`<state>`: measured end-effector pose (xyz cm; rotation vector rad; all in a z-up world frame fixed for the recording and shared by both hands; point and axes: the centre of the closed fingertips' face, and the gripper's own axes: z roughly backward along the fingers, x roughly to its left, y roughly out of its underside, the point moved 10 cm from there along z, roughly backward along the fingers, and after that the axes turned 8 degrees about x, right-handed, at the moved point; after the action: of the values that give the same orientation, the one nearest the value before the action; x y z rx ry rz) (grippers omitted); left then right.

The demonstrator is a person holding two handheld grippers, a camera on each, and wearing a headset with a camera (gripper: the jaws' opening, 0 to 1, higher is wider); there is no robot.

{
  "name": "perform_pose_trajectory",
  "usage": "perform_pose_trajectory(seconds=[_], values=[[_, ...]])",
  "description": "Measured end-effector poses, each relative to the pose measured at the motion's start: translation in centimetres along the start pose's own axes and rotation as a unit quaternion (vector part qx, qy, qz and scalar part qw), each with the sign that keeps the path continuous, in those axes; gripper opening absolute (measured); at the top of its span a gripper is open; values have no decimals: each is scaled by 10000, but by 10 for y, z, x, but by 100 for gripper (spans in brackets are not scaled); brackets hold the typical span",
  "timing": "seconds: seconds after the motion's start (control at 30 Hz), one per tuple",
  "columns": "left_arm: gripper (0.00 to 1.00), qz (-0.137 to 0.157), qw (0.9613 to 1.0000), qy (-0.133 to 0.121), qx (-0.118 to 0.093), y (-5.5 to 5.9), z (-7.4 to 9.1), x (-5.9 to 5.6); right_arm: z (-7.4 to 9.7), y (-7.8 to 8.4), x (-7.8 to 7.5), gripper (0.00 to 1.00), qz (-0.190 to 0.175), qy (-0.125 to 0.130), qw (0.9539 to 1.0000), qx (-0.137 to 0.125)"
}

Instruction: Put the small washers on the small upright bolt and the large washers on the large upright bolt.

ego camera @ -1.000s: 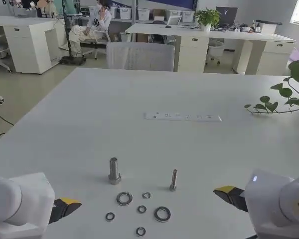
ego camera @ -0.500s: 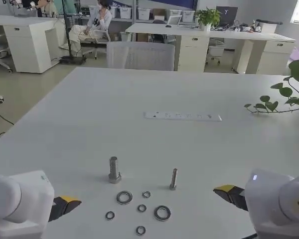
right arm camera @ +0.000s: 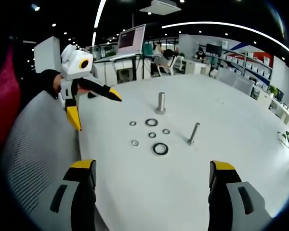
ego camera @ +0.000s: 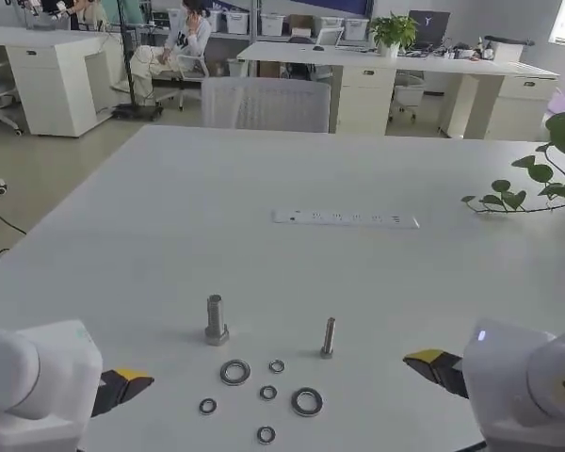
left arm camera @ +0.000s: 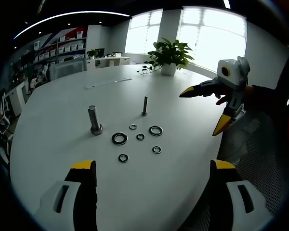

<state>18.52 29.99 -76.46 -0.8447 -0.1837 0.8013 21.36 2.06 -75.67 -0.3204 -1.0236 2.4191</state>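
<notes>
Across the white tabletop [ego camera: 377, 160], all the parts sit toward the person's near edge. A leafy potted plant [left arm camera: 169, 53] stands at the far right side, well apart from them. The left tool [left arm camera: 153, 165] and the right tool [right arm camera: 151, 165] hover near that edge, one on either side of the parts. Each has its yellow-tipped jaws spread wide with nothing between them. Farther out lies a long flat white strip [ego camera: 345, 220], perhaps a power strip, though its detail is too small to tell.

The large bolt [ego camera: 216, 320] stands upright on its head at the person's left. The small bolt [ego camera: 328, 338] stands upright to its right, and both shafts are bare. Two large washers lie flat on the near side of the bolts. One [ego camera: 234, 372] is just in front of the large bolt, the other [ego camera: 307, 402] in front of the small bolt. Four small washers lie flat around them, none touching. One [ego camera: 277, 366] is between the bolts, one [ego camera: 268, 393] in the middle of the cluster, one [ego camera: 208, 407] off to the left and one [ego camera: 266, 435] nearest the person.
</notes>
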Motion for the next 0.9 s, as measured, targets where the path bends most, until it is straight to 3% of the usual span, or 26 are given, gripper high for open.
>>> perform_pose_trajectory(seconds=[0.9], values=[[98,6,10000,12,-28,-1,1,0,-1,0,0,98,8,-13,10000,50]])
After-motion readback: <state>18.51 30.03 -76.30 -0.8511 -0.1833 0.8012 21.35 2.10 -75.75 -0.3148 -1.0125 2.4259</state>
